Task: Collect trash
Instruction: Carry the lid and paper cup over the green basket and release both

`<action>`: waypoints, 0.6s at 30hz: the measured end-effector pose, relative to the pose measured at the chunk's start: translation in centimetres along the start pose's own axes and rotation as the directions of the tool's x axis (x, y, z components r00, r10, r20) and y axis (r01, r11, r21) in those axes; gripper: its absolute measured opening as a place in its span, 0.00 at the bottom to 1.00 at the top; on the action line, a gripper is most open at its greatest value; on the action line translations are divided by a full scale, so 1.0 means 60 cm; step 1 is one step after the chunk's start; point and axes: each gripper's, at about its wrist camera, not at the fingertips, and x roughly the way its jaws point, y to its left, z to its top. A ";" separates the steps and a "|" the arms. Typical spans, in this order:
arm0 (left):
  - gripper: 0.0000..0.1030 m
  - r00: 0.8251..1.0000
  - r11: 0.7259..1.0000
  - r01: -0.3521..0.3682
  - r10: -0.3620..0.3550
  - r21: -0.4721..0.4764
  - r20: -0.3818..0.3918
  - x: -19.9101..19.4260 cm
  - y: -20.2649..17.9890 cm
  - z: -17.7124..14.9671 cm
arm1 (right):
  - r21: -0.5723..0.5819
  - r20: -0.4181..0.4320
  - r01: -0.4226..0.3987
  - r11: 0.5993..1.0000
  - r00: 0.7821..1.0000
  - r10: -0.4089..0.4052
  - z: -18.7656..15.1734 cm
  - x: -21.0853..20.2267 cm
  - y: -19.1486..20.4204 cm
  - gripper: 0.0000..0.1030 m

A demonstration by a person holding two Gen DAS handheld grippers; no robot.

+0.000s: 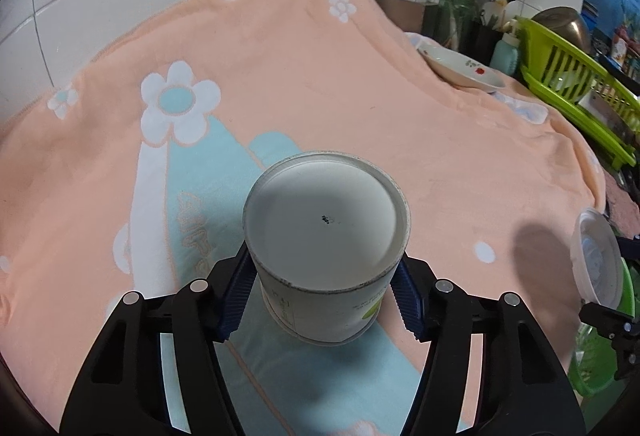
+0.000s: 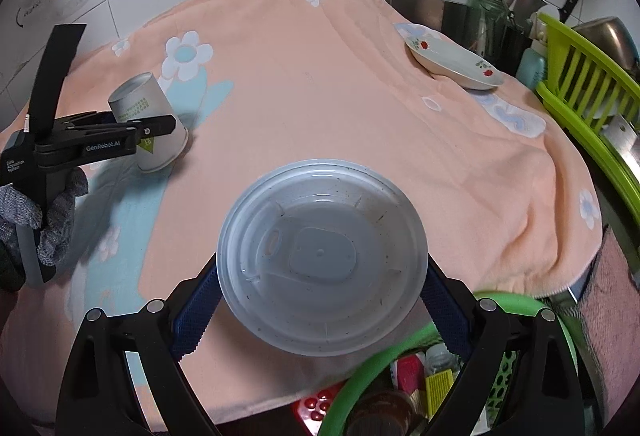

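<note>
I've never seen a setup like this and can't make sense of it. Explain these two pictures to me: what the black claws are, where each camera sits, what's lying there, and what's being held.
No robot here: a person holds a hand-held black two-finger gripper in each hand, and each carries a fisheye camera looking forward along its fingers.

The left wrist view shows the left gripper shut on an upside-down white paper cup. In the right wrist view, that gripper is held by a grey-gloved hand.

The right gripper is shut on a round translucent plastic lid.

Underneath lies a peach flowered towel with a white floral dish on it. A green plastic basket holding assorted items sits below the right gripper.
</note>
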 end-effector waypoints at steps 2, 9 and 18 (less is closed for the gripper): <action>0.60 1.000 1.000 0.003 -0.003 0.007 0.012 -0.015 -0.008 -0.001 | 0.009 0.004 0.003 1.000 1.000 -0.003 -0.010 -0.009 -0.003 0.87; 0.59 0.998 0.999 0.020 -0.023 0.046 0.057 -0.076 -0.043 -0.012 | 0.050 0.021 0.006 0.999 1.000 -0.007 -0.043 -0.042 -0.020 0.87; 0.59 0.995 0.996 0.047 -0.053 0.072 0.087 -0.135 -0.086 -0.036 | 0.092 0.033 0.026 0.995 0.999 -0.029 -0.094 -0.088 -0.046 0.87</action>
